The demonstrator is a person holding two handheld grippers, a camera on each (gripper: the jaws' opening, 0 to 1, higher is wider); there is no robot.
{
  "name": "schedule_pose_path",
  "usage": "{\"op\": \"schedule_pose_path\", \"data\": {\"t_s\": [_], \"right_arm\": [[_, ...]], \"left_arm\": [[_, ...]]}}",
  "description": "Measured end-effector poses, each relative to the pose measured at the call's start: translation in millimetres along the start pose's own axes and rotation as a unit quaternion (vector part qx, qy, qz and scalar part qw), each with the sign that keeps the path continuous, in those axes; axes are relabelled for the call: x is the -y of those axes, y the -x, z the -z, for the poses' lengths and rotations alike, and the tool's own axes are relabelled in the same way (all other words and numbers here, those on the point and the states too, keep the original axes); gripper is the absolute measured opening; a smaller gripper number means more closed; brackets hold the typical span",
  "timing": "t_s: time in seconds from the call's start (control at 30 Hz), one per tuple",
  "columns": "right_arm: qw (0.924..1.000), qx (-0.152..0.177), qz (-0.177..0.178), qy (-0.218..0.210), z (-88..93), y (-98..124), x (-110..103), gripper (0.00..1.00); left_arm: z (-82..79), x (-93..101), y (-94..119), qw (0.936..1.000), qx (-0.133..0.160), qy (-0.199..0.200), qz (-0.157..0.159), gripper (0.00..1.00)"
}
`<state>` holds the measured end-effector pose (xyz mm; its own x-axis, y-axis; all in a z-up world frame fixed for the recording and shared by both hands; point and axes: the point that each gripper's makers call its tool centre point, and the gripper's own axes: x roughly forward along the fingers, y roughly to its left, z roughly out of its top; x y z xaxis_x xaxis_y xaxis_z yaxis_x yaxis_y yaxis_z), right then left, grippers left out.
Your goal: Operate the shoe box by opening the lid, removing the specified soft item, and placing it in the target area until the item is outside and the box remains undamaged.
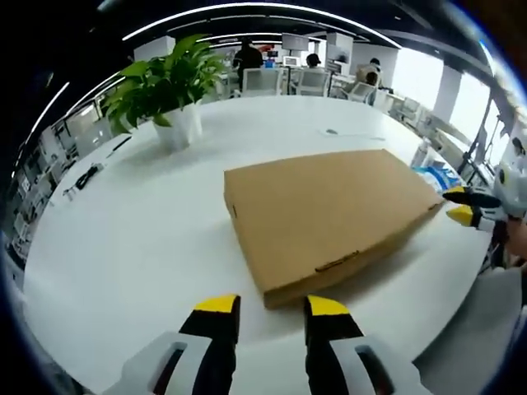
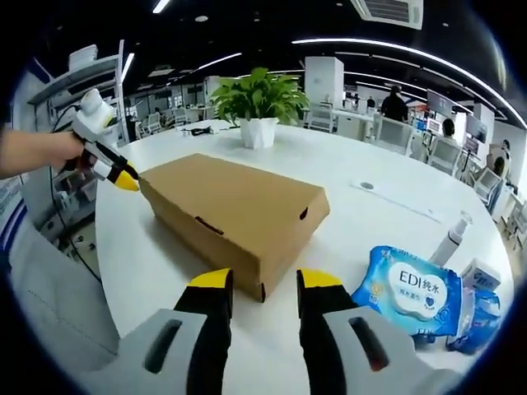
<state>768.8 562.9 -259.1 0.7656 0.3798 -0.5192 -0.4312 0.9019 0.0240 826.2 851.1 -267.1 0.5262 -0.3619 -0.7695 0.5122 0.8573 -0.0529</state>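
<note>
The closed box [image 1: 329, 218] lay lengthwise between both empty, parted grippers, left gripper [image 1: 272, 309] and right gripper [image 2: 263, 284] each probably just short of an end.

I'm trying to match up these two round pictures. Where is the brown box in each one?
Left gripper view: the box lies centre-right, closed, beyond the left gripper.
Right gripper view: the box sits centre-left, one corner just ahead of the right gripper.
Shared landmark: the plant in a white pot stands on the table behind the box, upper left in the left gripper view, top centre in the right gripper view.
</note>
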Motion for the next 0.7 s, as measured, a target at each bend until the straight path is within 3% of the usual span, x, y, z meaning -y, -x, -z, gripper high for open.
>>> {"op": "schedule_pose_path", "data": {"t_s": [0.23,0.7], "right_arm": [[1.0000,0.004,-0.003,-0.003,-8.6,-6.2,-4.9,0.31],[0.9998,-0.020,0.002,0.009,-3.0,-22.5,-8.6,0.24]], "left_arm": [[-4.3,7.1,-5.2,0.9994,0.001,-0.018,0.031,0.35],[-7.8,9.3,-17.8,0.9951,-0.016,-0.088,0.041,0.32]]}}
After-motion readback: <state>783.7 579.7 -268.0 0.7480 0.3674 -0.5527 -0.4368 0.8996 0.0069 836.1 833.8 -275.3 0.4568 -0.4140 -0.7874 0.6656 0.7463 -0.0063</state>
